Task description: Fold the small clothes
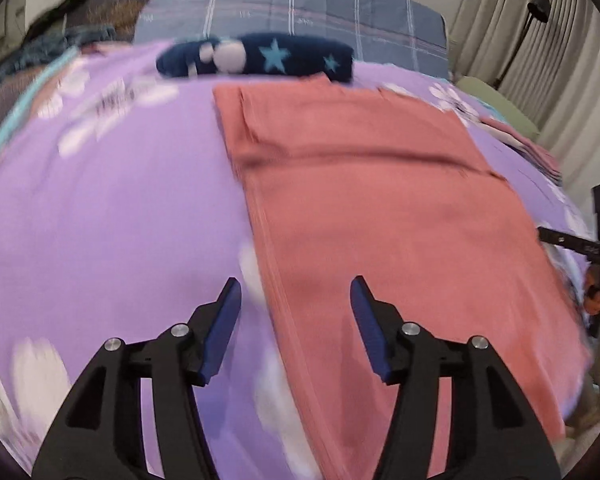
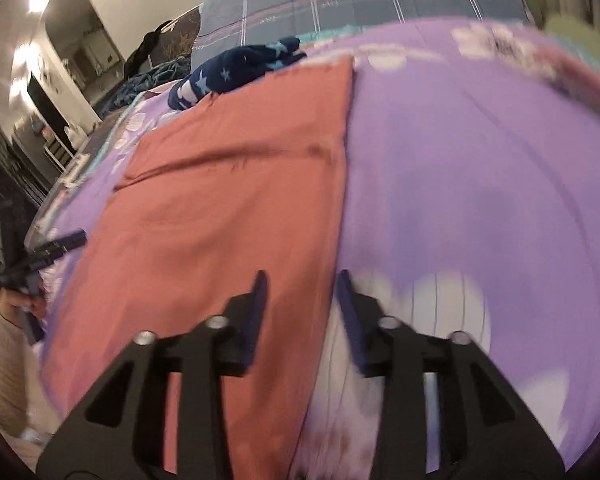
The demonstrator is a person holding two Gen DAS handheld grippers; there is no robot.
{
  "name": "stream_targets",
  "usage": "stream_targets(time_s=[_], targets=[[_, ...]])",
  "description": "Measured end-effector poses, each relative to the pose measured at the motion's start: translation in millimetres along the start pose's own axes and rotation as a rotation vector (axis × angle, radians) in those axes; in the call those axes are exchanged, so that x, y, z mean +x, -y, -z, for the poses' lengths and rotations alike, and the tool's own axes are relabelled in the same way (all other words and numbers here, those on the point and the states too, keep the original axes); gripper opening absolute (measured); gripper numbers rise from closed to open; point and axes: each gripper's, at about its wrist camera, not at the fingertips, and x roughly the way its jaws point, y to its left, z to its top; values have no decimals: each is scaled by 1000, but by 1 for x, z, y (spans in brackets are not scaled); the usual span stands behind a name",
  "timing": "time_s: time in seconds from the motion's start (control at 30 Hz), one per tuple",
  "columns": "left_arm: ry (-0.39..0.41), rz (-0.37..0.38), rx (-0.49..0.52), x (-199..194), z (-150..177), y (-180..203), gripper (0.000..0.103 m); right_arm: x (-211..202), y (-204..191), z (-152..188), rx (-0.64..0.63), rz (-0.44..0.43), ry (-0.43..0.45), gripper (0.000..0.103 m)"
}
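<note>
Garment: salmon-pink cloth (image 1: 380, 208), folded, flat on the bed, centre-right of the left wrist frame; centre-left of the right wrist frame.
Left gripper (image 1: 296, 296): jaws roughly half open, nothing between the pads; astride the cloth's left edge, lower centre.
Right gripper (image 2: 302, 288): jaws partly open, empty; astride the cloth's right edge, lower centre.
Bedsheet (image 1: 120, 200): purple, white flowers, under the cloth.
Navy star-print item (image 1: 260, 58): upper centre, touching the cloth's far edge.
Plaid pillow (image 1: 300, 4): top of frame, behind it.

Pink cloth (image 1: 380, 220) near end cut off, flowered sheet (image 1: 100, 220) blurred.
</note>
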Motion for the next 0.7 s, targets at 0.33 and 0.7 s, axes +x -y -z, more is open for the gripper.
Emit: stream_targets(time_s=[0.33,0.7], targets=[[-39,185,28,-36,75,29,57,-47,-2,80,103,-150,-17,32],[-61,285,1,-58,108,50,57,-80,-9,125,114,-201,-21,45]])
